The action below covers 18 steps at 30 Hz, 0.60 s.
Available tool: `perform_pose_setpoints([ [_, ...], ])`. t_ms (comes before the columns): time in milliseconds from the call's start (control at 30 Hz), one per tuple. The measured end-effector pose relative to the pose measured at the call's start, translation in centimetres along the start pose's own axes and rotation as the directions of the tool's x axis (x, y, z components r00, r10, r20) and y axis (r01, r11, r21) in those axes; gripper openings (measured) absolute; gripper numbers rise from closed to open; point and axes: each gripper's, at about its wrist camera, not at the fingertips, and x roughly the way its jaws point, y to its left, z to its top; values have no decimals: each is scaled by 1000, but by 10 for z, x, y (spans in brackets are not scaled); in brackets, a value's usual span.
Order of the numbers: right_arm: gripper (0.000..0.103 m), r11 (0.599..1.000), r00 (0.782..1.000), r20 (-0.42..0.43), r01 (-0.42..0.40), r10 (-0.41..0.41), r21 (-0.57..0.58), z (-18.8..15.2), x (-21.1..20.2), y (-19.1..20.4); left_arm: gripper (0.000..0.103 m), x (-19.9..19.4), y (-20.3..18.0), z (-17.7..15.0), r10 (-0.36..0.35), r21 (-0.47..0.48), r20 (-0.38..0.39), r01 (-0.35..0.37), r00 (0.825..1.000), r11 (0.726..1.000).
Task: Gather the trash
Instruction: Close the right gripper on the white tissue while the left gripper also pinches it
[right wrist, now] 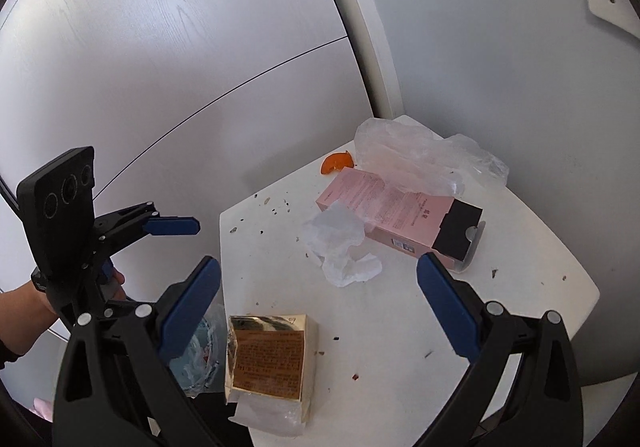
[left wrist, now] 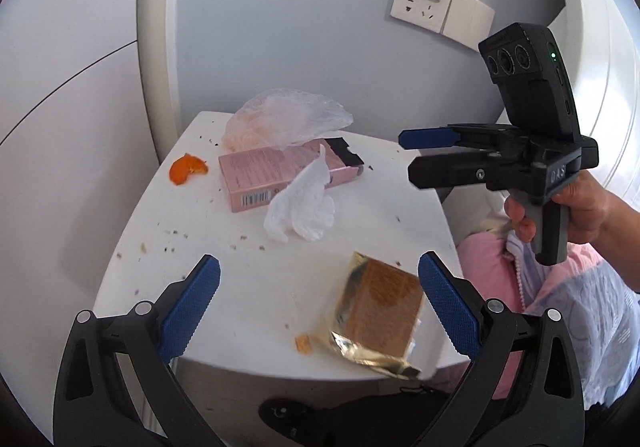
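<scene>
Left wrist view: gold packet (left wrist: 376,311) lies between the left gripper's (left wrist: 320,303) spread jaws, untouched.

The gold wrapper (left wrist: 376,323) is motion-blurred in the left wrist view, its print unreadable. The clear plastic bag (right wrist: 424,155) covers the pink box's (right wrist: 396,213) far edge. Desk (right wrist: 460,327) specks are too small to identify.

both wrist views close above the same littered table (left wrist: 384,183), opposite sides
</scene>
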Motion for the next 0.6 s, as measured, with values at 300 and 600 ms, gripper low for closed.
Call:
perform_pose_setpoints([
  [300, 95, 999, 998, -46, -42, 41, -32, 16, 33, -17, 78, 54, 21, 18, -44, 43, -60, 47, 997, 998],
  [600, 71, 995, 993, -82, -88, 85, -42, 19, 54, -24, 65, 78, 32, 19, -72, 59, -63, 75, 995, 995],
])
